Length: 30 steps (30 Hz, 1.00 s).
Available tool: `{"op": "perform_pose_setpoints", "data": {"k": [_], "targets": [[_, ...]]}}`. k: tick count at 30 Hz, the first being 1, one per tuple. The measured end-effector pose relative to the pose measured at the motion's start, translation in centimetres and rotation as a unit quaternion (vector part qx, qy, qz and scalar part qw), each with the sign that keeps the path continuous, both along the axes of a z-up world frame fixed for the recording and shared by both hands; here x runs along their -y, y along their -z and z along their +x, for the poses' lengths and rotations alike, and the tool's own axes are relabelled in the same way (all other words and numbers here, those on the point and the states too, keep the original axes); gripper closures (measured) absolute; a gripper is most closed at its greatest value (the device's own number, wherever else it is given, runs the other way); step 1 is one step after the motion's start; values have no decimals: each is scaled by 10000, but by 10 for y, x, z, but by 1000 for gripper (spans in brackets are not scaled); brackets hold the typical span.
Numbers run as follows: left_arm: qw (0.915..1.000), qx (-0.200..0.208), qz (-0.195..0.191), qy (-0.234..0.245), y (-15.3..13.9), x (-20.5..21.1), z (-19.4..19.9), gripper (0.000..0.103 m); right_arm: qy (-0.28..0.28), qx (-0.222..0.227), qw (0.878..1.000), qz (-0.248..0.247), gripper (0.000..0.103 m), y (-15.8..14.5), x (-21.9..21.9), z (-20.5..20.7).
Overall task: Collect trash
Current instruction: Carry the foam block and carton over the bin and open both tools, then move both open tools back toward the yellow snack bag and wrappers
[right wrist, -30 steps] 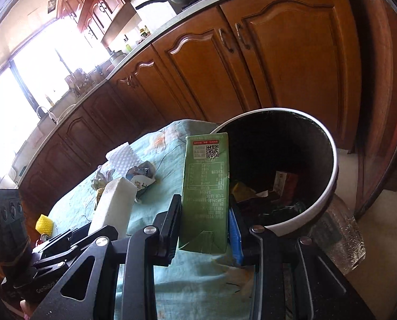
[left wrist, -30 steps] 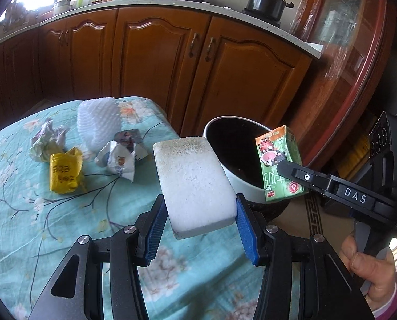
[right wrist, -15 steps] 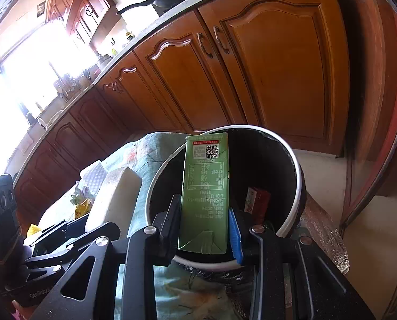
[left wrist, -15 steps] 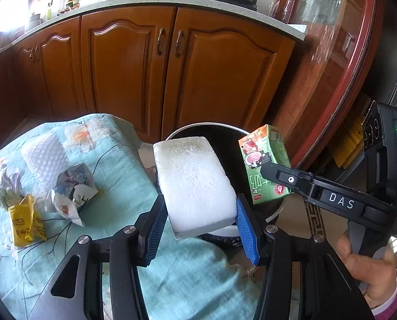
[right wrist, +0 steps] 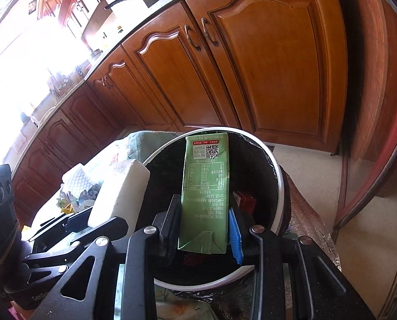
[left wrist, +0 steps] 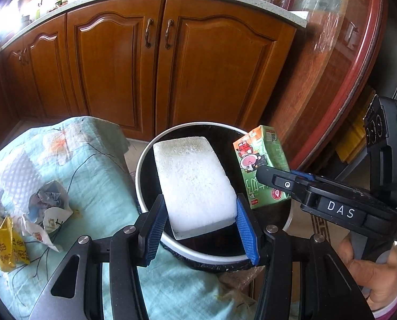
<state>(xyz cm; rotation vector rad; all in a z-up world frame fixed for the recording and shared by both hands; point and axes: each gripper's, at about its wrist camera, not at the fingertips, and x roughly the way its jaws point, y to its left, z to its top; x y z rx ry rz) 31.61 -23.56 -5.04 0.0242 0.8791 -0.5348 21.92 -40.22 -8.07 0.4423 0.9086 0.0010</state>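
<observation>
My left gripper [left wrist: 198,213] is shut on a white foam block [left wrist: 194,184] and holds it over the open bin [left wrist: 145,165], a white-rimmed bin with a black liner. My right gripper [right wrist: 205,229] is shut on a green drink carton [right wrist: 206,186] and holds it upright over the same bin [right wrist: 278,184]. The carton [left wrist: 262,160] shows at the bin's right side in the left wrist view, the foam block [right wrist: 118,194] at the bin's left in the right wrist view. A red box [right wrist: 245,200] lies inside the bin.
On the teal floral tablecloth [left wrist: 97,160] lie crumpled paper [left wrist: 46,208], a yellow wrapper [left wrist: 8,245] and white foam netting [left wrist: 20,176]. Wooden cabinets [left wrist: 158,61] stand behind. A glass-fronted red cabinet [left wrist: 339,61] is on the right.
Both grippers have moved forward and right from above the table to above the bin, each still holding its item. The table trash has slid to the left of view.
</observation>
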Motion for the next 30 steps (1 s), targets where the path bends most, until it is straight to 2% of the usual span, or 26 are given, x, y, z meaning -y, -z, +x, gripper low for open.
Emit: {"op": "perform_pose_setpoints", "data": {"k": [5, 8, 14, 19, 22, 30], "targets": [[10000, -87, 27, 1, 3, 5, 6, 48, 50, -40, 10000, -8, 70, 2, 3, 3], [9999, -116, 51, -61, 3, 5, 6, 45, 122, -35, 9998, 123, 66, 4, 8, 4], [9997, -156, -71, -175, 2, -8, -1, 40, 225, 105, 9994, 243, 44, 0, 11, -5], [9989, -126, -210, -387, 2, -30, -16, 35, 212, 409, 9982, 388, 23, -9, 3, -17], [9979, -144, -298, -565, 3, -48, -28, 34, 177, 579, 9974, 382, 15, -14, -9, -26], [9915, -253, -475, -1181, 6, -109, -65, 34, -163, 626, 9972, 365, 12, -15, -57, -38]]}}
